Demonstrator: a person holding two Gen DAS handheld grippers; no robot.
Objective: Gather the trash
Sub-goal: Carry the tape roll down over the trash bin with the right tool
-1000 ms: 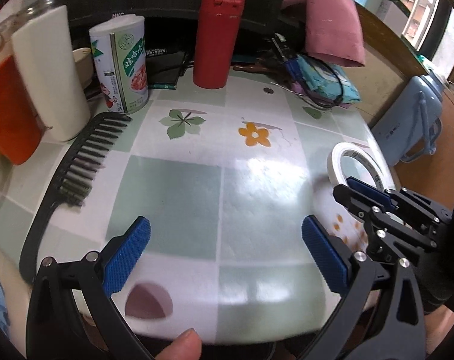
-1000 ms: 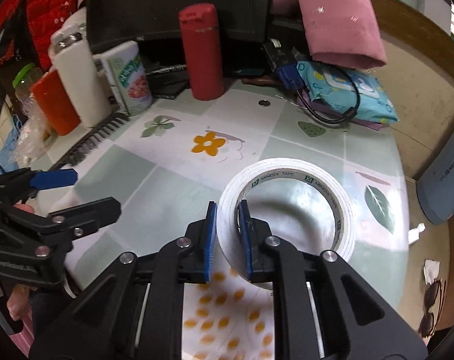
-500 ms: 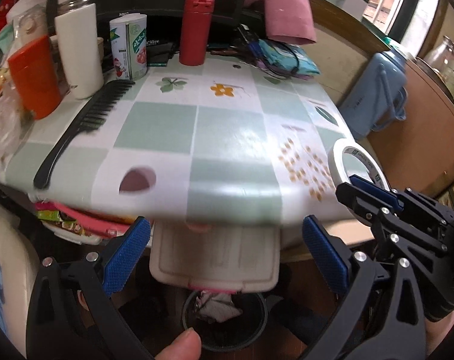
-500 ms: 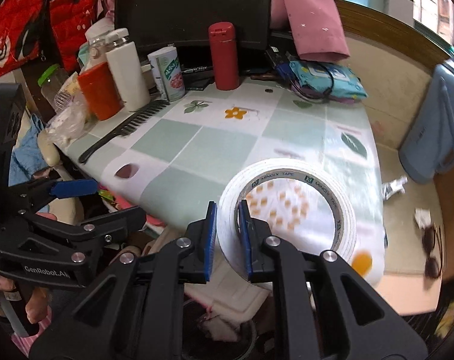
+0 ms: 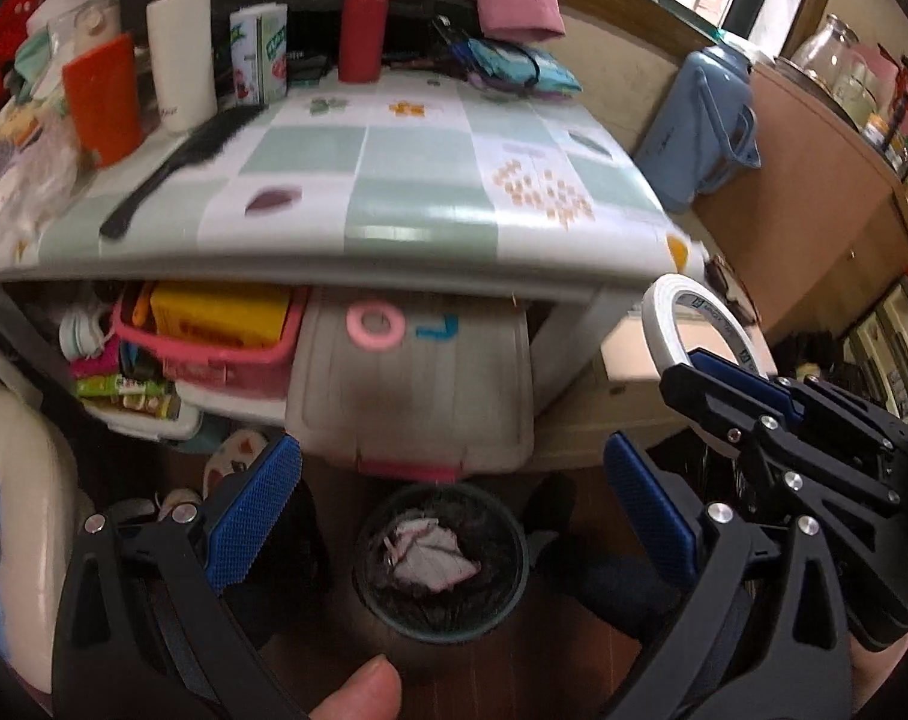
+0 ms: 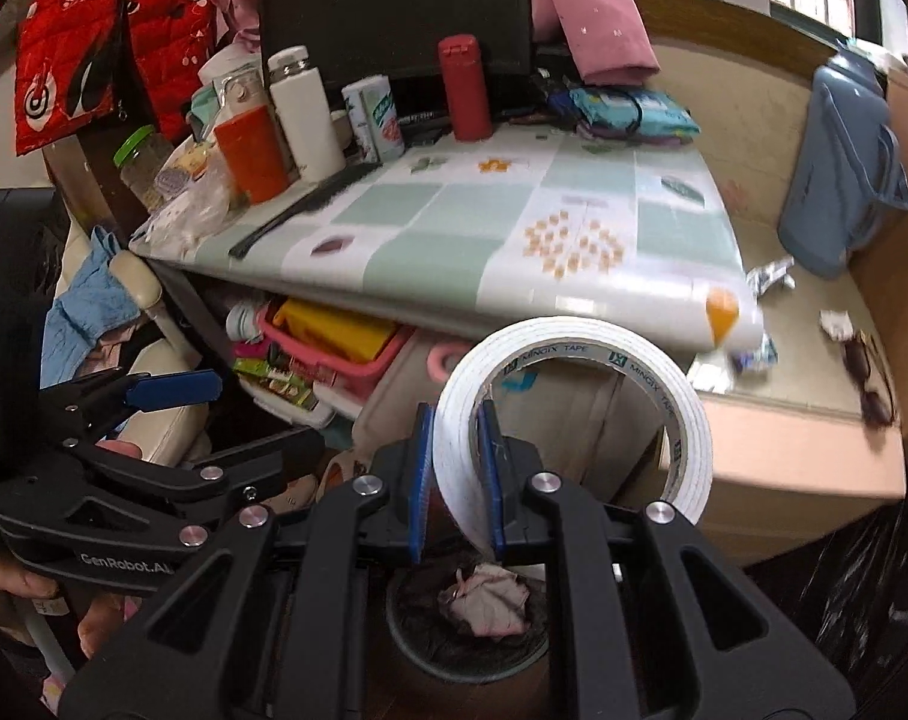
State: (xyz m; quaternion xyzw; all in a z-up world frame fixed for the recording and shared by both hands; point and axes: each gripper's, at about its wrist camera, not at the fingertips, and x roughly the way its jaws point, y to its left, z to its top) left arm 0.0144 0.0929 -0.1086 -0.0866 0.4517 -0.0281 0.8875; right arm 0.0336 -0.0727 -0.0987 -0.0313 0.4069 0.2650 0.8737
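Observation:
My right gripper (image 6: 457, 474) is shut on a white tape roll (image 6: 574, 414), one finger inside the ring and one outside. It holds the roll in the air in front of the table edge, above a dark round trash bin (image 6: 472, 624) on the floor with crumpled pink-white paper (image 6: 484, 597) in it. In the left wrist view the roll (image 5: 688, 324) and right gripper (image 5: 736, 372) show at the right. My left gripper (image 5: 454, 510) is open and empty, framing the bin (image 5: 441, 564) below.
The checked table (image 5: 417, 240) holds a black comb (image 5: 177, 162), red bottle (image 5: 363, 27), white flask (image 5: 180, 42) and orange cup (image 5: 102, 99). A lidded plastic box (image 5: 411, 384) and a pink basket (image 5: 207, 354) sit under it. A blue bag (image 5: 700, 126) leans at the right.
Both grippers have pulled back and down from the tabletop. The right one has carried the tape roll off the table to above the floor bin, which has come into view.

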